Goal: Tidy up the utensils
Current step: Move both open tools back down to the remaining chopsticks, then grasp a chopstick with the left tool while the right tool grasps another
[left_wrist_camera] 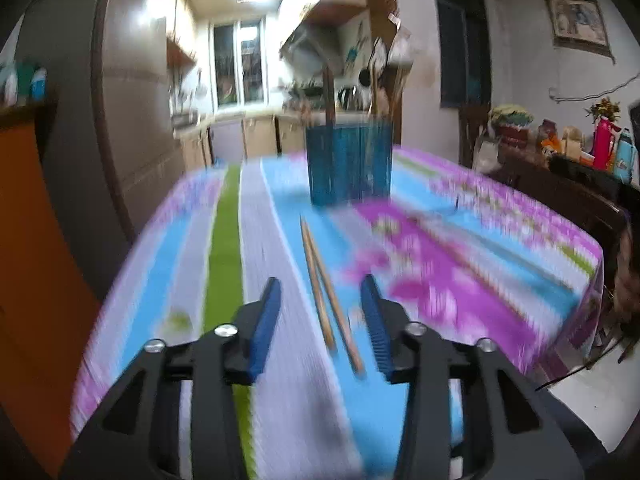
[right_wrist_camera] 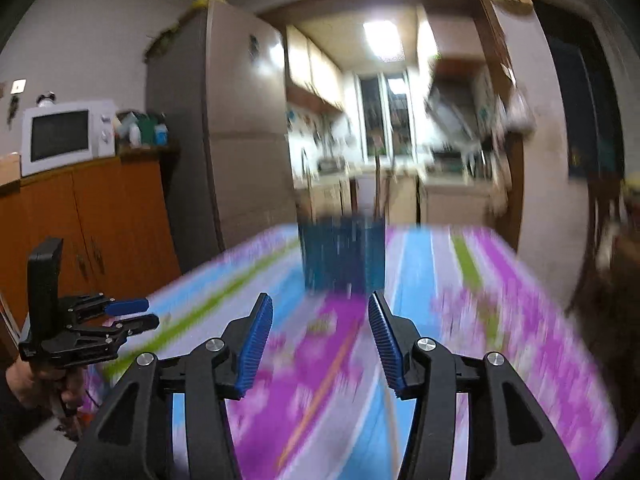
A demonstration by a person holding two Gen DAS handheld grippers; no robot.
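Observation:
Two wooden chopsticks (left_wrist_camera: 326, 292) lie side by side on the striped tablecloth (left_wrist_camera: 272, 240), their near ends between my left gripper's fingers. My left gripper (left_wrist_camera: 322, 292) is open and empty above the cloth. A blue utensil holder (left_wrist_camera: 349, 162) stands farther back on the table with several utensils sticking up from it. My right gripper (right_wrist_camera: 320, 312) is open and empty; the blue holder (right_wrist_camera: 342, 254) stands just beyond its fingertips. A blurred chopstick (right_wrist_camera: 320, 396) lies on the cloth below it. The left gripper (right_wrist_camera: 132, 314) also shows at the left of the right wrist view.
An orange wooden cabinet (right_wrist_camera: 92, 224) with a white microwave (right_wrist_camera: 66, 136) stands left of the table, beside a fridge (right_wrist_camera: 224, 132). A dark sideboard (left_wrist_camera: 568, 188) with bottles stands to the right. The kitchen lies behind. Both views are motion-blurred.

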